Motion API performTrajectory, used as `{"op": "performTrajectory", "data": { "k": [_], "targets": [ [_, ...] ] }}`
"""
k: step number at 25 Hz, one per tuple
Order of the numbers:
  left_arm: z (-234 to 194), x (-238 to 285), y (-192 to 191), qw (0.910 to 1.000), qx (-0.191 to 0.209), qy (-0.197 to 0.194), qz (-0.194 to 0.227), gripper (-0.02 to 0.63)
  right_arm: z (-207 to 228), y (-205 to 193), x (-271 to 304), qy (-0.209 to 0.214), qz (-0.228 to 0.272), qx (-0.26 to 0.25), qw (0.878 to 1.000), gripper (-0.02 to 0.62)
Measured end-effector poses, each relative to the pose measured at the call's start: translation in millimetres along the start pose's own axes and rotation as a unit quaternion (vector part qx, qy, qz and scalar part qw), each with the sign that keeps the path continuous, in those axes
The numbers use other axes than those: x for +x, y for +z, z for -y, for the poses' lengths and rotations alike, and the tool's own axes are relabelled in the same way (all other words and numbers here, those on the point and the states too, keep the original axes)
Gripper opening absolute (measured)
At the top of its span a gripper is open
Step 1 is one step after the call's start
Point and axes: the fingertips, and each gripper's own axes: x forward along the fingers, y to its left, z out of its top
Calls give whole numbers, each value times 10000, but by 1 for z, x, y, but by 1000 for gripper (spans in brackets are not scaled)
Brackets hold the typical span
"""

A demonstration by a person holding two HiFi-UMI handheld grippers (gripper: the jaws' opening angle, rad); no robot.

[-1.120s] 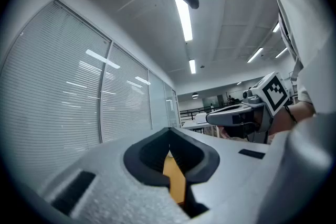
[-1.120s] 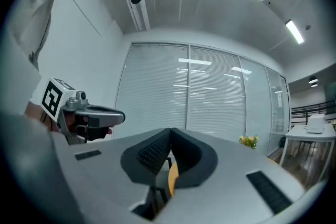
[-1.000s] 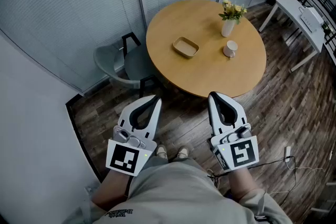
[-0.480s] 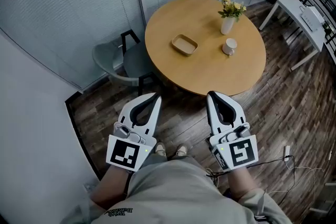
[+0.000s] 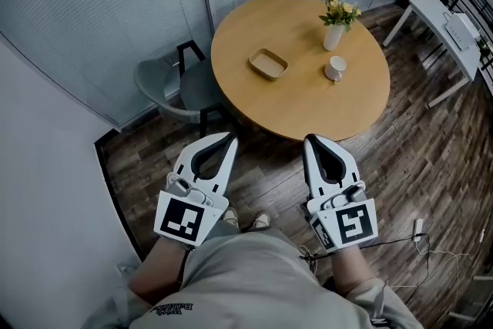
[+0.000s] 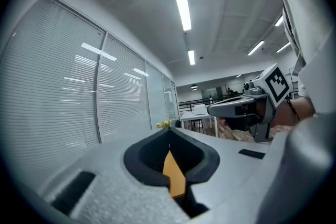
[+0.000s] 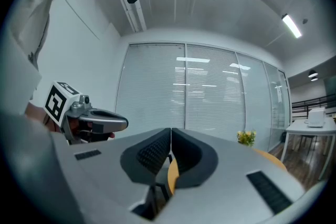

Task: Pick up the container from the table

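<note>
A shallow tan container (image 5: 268, 64) lies on the round wooden table (image 5: 308, 104), left of its middle. Both grippers hang over the floor, short of the table's near edge and well apart from the container. My left gripper (image 5: 229, 138) is shut with nothing in it, and so is my right gripper (image 5: 310, 140). In the left gripper view the jaws (image 6: 169, 131) meet at the tips, with a sliver of tabletop (image 6: 173, 176) behind them. The right gripper view shows its jaws (image 7: 170, 131) closed too, with the left gripper (image 7: 92, 120) beside it.
A white mug (image 5: 334, 70) and a white vase of yellow flowers (image 5: 336, 26) stand on the table's right half. A grey chair (image 5: 173, 88) is tucked in at the table's left. Blinds and glass walls run behind; a white desk (image 5: 447, 19) is at far right. Cables (image 5: 431, 246) lie on the wood floor.
The view has crept forward a little, so the table sits slightly nearer the grippers. Both grippers stay shut and keep their pose.
</note>
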Motion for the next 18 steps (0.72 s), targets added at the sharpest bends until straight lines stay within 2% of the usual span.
{"op": "performTrajectory", "data": {
  "k": [10,18],
  "targets": [
    [21,9,0,9998,38,167,-62,20,11,-6,-8,259,10,-36,9997,29],
    [45,11,9,9997,169,198,-21,20,20,-11,-28,315,5,21,9995,29]
  ]
}}
